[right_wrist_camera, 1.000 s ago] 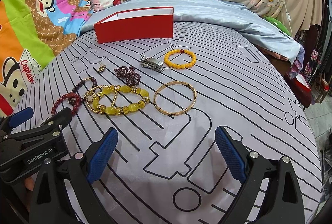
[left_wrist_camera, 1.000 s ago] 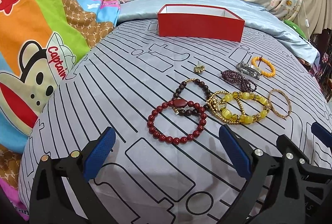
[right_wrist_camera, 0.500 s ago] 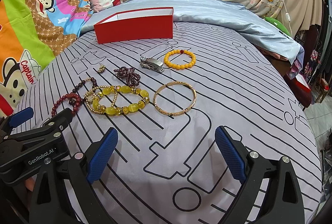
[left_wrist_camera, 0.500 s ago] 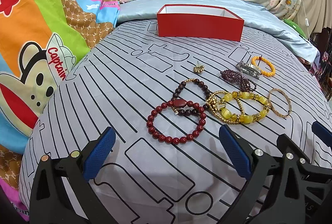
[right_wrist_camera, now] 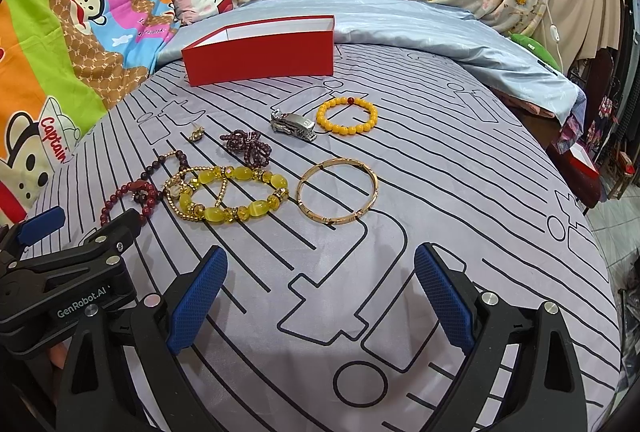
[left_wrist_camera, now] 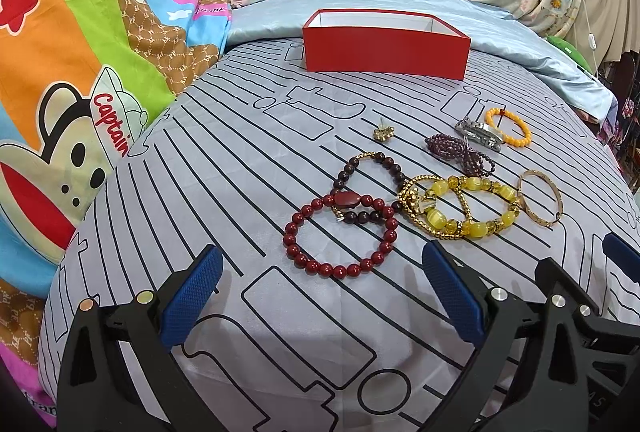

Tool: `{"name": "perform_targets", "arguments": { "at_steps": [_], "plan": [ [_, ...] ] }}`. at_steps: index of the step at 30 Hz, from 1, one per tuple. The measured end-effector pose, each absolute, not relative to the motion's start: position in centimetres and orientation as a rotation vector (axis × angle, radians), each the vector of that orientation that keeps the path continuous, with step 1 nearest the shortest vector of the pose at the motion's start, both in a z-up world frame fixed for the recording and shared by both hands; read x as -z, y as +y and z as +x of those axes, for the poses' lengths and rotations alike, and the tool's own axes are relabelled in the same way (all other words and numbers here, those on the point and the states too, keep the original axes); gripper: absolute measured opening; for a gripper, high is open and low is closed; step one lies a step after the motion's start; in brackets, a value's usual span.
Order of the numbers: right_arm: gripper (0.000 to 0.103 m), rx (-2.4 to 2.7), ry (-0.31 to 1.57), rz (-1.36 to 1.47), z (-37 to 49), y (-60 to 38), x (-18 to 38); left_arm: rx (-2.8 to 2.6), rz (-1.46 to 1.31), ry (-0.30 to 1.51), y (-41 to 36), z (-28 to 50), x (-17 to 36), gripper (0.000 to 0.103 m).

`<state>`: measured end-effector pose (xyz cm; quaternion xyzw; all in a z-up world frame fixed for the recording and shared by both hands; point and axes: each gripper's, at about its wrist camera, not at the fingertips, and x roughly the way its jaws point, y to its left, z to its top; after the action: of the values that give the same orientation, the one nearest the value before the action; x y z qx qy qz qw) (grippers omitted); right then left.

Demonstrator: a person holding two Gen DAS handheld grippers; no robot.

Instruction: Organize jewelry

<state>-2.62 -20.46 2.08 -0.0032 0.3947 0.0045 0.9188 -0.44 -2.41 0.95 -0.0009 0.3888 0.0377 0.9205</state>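
left gripper (left_wrist_camera: 324, 292) spread wide, empty, just short of red bead bracelet (left_wrist_camera: 340, 234). right gripper (right_wrist_camera: 320, 296) likewise agape, empty, beside it.

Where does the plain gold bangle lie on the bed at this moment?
In the right wrist view the gold bangle lies flat on the striped sheet, just right of the yellow bead bracelet and nearer the camera than the orange bead bracelet.

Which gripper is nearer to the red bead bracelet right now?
Left. The left gripper hangs open just short of the red bead bracelet, which lies straight ahead; the right gripper, also open, faces the gold bangle, farther right.
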Motion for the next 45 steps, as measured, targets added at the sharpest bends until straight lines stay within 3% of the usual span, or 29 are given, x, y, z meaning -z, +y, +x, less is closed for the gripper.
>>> {"name": "perform_targets", "arguments": {
  "at_steps": [45],
  "plan": [
    [0.091, -0.009, 0.812, -0.004, -2.70, -20.46, -2.05, -0.063, -0.034, 0.790, -1.68, -0.80, -0.99, 0.095]
  ]
}}
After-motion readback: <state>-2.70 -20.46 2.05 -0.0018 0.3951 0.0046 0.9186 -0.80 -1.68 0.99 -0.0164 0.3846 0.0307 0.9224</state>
